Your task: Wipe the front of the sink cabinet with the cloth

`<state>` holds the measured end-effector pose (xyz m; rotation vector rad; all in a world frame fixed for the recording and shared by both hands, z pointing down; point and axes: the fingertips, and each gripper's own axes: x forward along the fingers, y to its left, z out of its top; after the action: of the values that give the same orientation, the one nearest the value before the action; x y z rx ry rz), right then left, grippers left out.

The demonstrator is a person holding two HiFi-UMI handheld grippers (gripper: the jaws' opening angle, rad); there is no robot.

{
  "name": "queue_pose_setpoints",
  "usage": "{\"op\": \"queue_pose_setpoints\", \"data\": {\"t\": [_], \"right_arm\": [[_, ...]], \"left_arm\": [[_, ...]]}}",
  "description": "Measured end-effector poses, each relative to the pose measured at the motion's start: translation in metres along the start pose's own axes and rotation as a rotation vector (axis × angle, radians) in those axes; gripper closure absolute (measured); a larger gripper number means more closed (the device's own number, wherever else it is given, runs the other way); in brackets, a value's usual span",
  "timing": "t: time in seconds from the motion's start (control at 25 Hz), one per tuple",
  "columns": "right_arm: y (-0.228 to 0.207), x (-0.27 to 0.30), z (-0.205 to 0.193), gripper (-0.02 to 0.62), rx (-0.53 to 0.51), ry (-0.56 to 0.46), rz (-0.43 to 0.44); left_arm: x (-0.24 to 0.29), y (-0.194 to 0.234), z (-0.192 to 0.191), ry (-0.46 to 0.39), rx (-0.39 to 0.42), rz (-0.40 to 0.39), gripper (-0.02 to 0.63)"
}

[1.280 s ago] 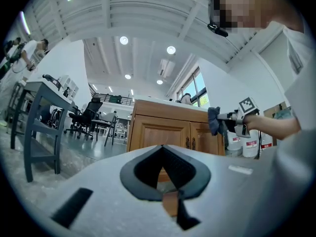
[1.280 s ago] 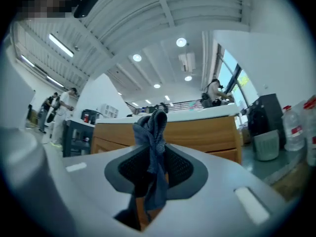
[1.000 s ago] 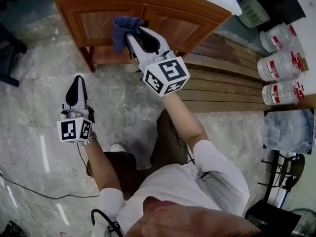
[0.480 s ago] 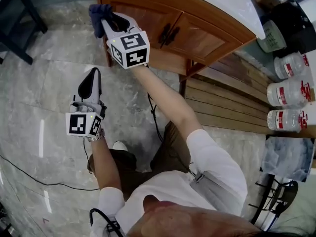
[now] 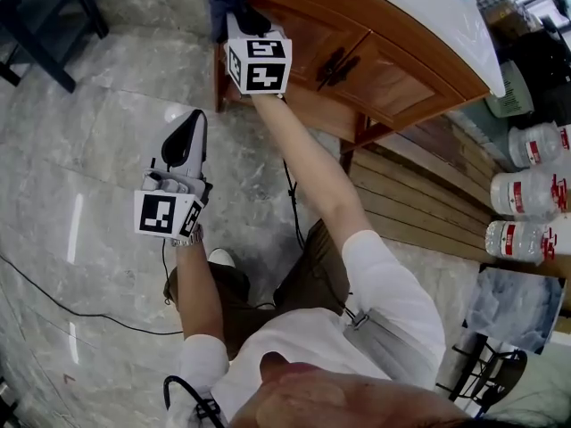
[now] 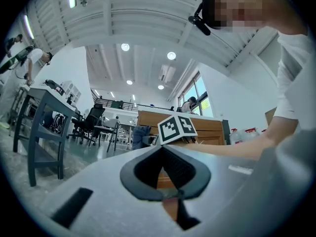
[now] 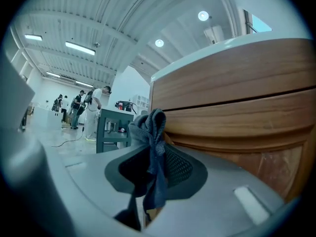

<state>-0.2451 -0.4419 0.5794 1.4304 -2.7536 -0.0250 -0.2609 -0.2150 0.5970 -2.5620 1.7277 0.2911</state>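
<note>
In the head view, the person's right arm stretches far out to the sink cabinet (image 5: 379,74). The right gripper (image 5: 234,14) holds the dark blue cloth (image 5: 219,4) at the cabinet's far left upper corner, just under the white top (image 5: 419,12). The left gripper (image 5: 194,121) hangs nearer, over the marble floor (image 5: 80,176), well apart from the cabinet. Only this view shows the dark door handles (image 5: 332,62), a thin black cable (image 5: 53,297) on the floor, and three clear bottles (image 5: 526,193) with red labels. The bottles are at the right, near the end of a slatted wooden surface (image 5: 419,199); I cannot tell what they hold.

The left gripper view shows what the head view cannot. Its fingers (image 6: 180,171) are closed tip to tip with nothing between them. Beyond them are the right gripper's marker cube (image 6: 177,128), the cloth just left of it and the wooden front behind. At the far left are a desk (image 6: 42,117), office chairs (image 6: 89,125) and a standing person (image 6: 34,58).

In the right gripper view, the fingers (image 7: 181,169) are clamped on the cloth. It bunches above the tips, and a strip hangs down between the pads. The bunch sits just beside the left edge of the cabinet front, though contact cannot be made out. Far to the left, several people (image 7: 79,105) stand on open floor.
</note>
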Motion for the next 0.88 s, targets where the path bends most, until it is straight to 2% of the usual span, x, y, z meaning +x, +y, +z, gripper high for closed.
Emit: {"op": "queue_pose_setpoints", "data": {"t": [0.28,0.88], "right_arm": [[-0.001,-0.001,0.003,0.495,-0.019,0.006,0.017],[-0.081,-0.072,-0.005,0.495,-0.029,-0.006,-0.139]], "left_arm": [[0.0,0.001,-0.006,0.026,0.007,-0.017,0.607],[0.011,0.0,-0.013,0.024,-0.015,-0.04,0.607]]}}
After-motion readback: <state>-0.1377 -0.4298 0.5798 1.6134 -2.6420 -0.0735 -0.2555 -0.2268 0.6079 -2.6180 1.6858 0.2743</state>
